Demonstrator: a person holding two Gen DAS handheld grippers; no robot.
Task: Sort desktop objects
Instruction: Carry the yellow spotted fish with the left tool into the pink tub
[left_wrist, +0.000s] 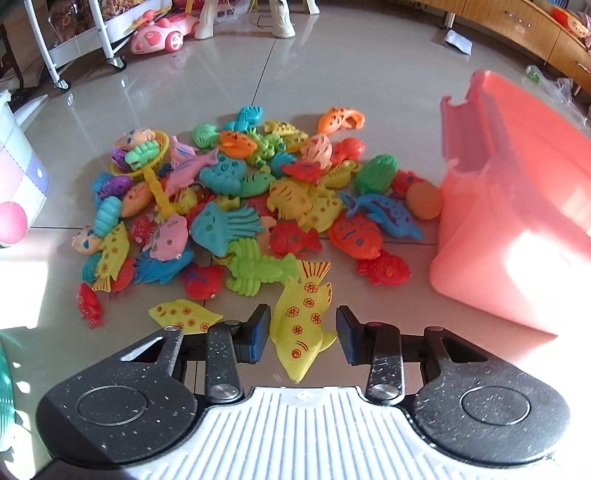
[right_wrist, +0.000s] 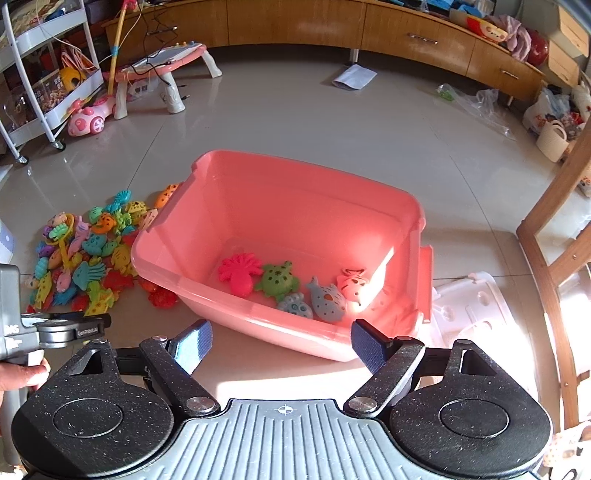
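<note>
Dozens of small plastic sea toys (left_wrist: 236, 206) lie heaped on the tiled floor (left_wrist: 332, 66) in the left wrist view, with a pink bin (left_wrist: 517, 229) just beside the heap on its right. The left tongs (left_wrist: 303, 334) are spread, one pad on each side of a yellow fish (left_wrist: 301, 325) that lies apart from the heap at its near edge, head toward the camera; the left pad looks close to or touching the fish's flank, the right pad stands clear, so nothing is pinched yet. The fish appears to be a light, stiff, hollow moulding with a glossy skin, so it will probably slip under a weak pinch and needs little force. Take hold across the broad mid-body, where the flanks run nearly parallel, not at the thin tail fin or the tapered snout. A second yellow fish (left_wrist: 184, 314) lies near, to the left. In the right wrist view the right tongs (right_wrist: 280, 345) are also spread and hold nothing, hovering at the near wall of the bin (right_wrist: 258, 332). Five toys lie on the bin floor: a pink octopus (right_wrist: 238, 275), a green turtle (right_wrist: 277, 280), a grey whale (right_wrist: 327, 297), a small grey toy (right_wrist: 295, 306) and an orange tiger (right_wrist: 351, 282). The heap (right_wrist: 81, 258) lies left of the bin, touching its far left wall.
</note>
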